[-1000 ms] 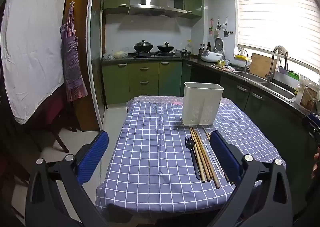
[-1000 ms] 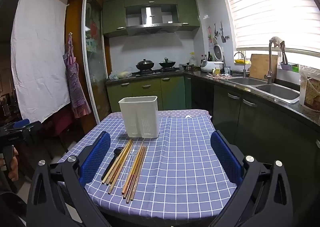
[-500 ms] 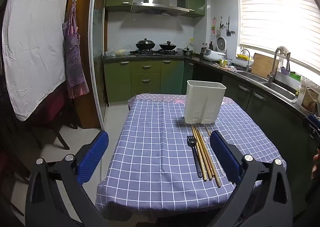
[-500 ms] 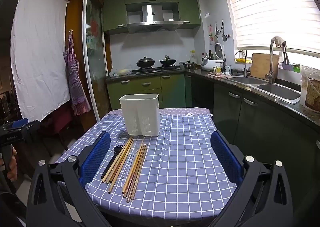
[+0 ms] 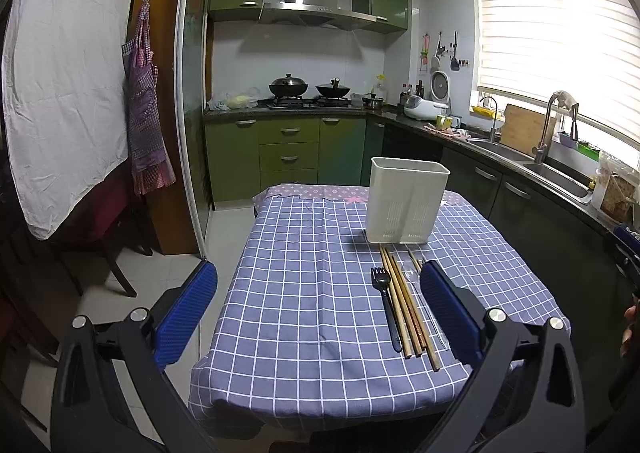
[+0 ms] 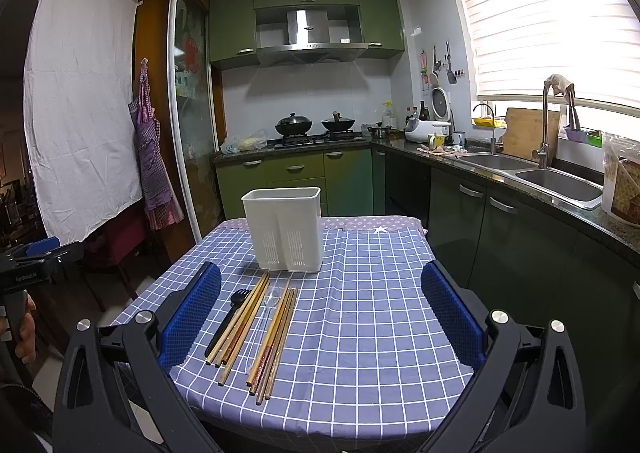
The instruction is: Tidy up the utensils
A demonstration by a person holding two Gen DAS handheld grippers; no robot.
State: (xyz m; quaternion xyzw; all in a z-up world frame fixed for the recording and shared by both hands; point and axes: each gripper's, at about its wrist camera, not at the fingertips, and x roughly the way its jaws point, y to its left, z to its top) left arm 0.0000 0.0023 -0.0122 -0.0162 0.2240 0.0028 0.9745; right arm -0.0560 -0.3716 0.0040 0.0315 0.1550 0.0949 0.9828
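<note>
Both views have edged closer; my left gripper and right gripper hover with fingers spread, empty. Wooden chopsticks and a black plastic fork lie on the checked-cloth bench before the white slotted plastic caddy; next I'd reach for one.

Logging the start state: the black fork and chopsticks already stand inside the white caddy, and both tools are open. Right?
Not quite. In the right wrist view the black fork and chopsticks lie on the tablecloth in front of the white caddy. Both tools are open.
</note>
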